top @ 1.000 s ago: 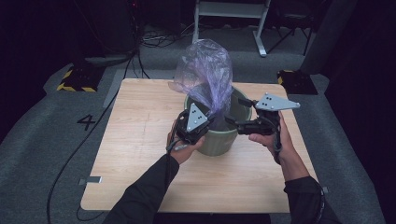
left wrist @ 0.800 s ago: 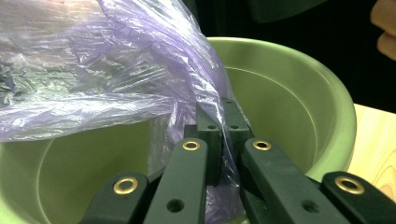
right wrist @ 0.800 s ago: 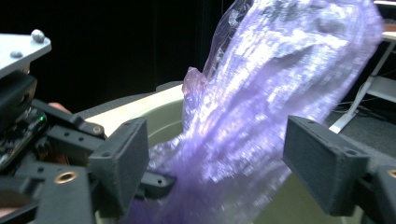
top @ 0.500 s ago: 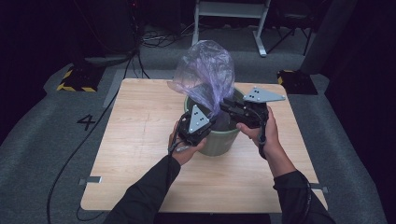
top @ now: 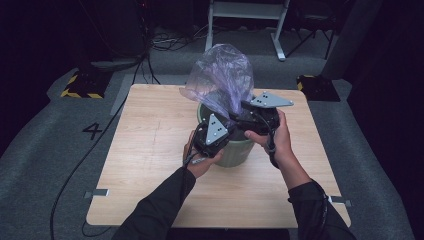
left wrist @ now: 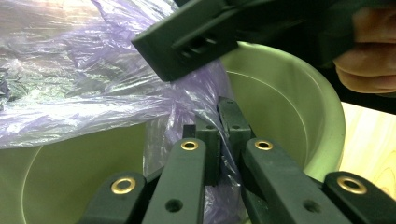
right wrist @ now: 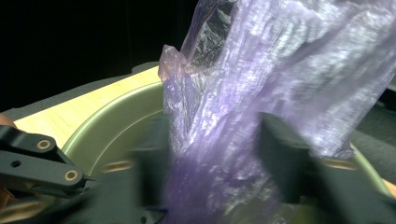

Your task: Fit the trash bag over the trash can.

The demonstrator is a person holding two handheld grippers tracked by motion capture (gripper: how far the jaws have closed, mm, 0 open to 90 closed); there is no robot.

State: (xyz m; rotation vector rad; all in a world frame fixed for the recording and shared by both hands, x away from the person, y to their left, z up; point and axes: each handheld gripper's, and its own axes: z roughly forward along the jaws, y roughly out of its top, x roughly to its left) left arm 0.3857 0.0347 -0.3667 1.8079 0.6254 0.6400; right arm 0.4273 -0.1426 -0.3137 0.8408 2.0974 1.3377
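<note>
- Change since the earlier frame: the right claw (top: pixel 243 116) had travelled inward from the right side of the green bucket (top: pixel 235 150) to the bucket's mouth, its grey plate now just right of the bag; its jaws had just been opening again after a quick closing, with the purple film between them. The left claw (top: pixel 220 131) and the bucket had kept their places.
- Item, purple plastic bag (top: pixel 220 80): thin, translucent, crumpled; ballooned up and slightly left out of the bucket, its gathered lower part running down into the bucket's inside. Long axis near upright.
- Item, green bucket: upright near the middle of the bench (top: pixel 150 150), mouth open upward.
- Left claw: at the bucket's near rim, jaws narrowed to a pinch on a fold of the bag (left wrist: pixel 187 112), seen in the left gripper view just inside the rim (left wrist: pixel 327 116).
- Right claw, state: jaws part open, straddling the hanging film (right wrist: pixel 224 154); blur hid whether the pads pressed on it.
- Governing relation: the bag's neck lay directly ahead of the right claw, between its jaws, and above and beyond the left claw's pinch; both were in reach, the left already gripping.
- Pose: both forearms came in from the near edge, converging on the bucket; the right hand (top: pixel 277 137) was curled over its claw, pointing left and down.
</note>
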